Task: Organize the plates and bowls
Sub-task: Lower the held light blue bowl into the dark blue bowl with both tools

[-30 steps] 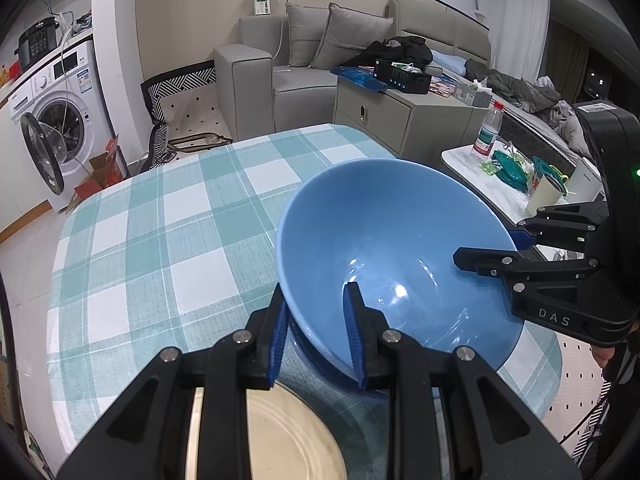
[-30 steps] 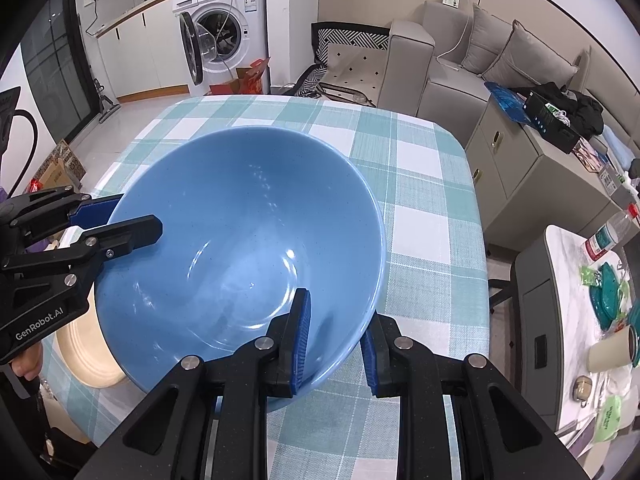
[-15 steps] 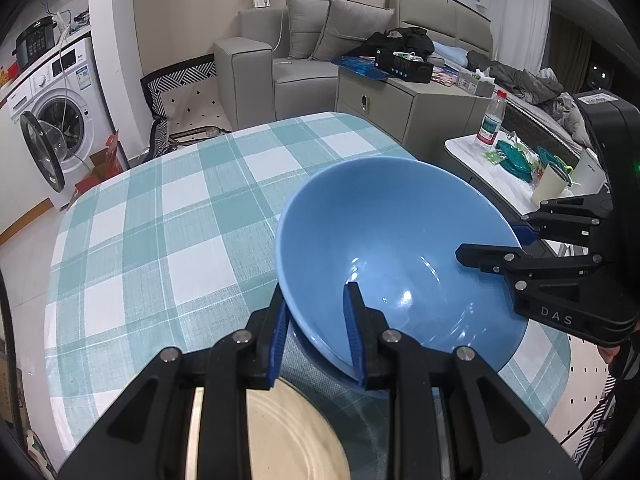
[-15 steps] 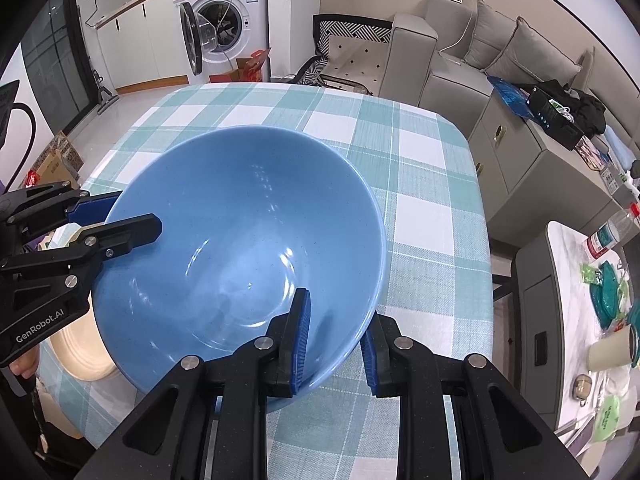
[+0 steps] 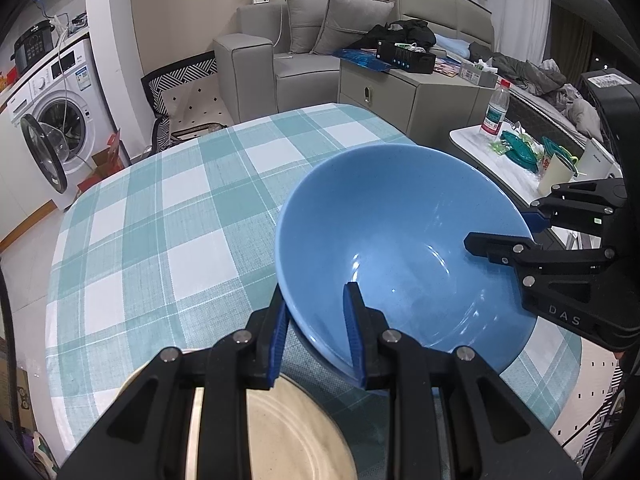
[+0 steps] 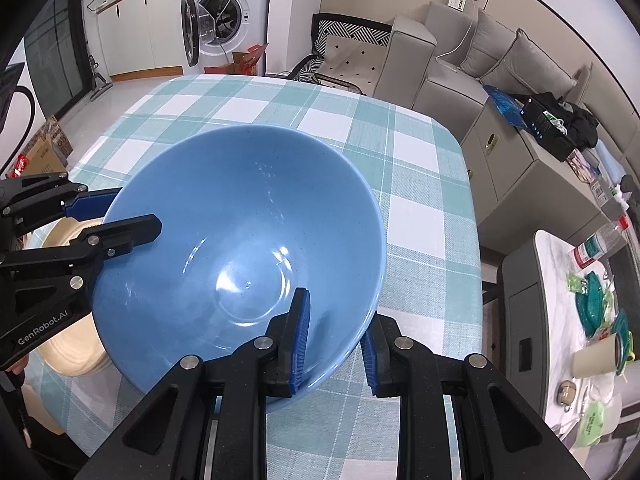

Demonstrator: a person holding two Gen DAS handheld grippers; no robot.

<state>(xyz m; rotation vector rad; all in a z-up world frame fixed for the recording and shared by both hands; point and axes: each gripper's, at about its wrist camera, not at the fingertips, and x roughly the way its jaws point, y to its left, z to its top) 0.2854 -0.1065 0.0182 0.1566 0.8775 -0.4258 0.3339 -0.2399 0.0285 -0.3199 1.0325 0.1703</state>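
At 6 o'clock in each wrist view, a gripper pinches the rim of the big blue bowl point(image 5: 400, 248), one finger inside and one outside. The left gripper point(image 5: 318, 330) and right gripper point(image 6: 334, 340) hold opposite edges, jaws nearly closed on the thin wall. The bowl sits tilted above the checked table point(image 5: 160, 216), by a cream plate point(image 6: 72, 344) (partly hidden). The smooth rim could slip if the hands pull apart.
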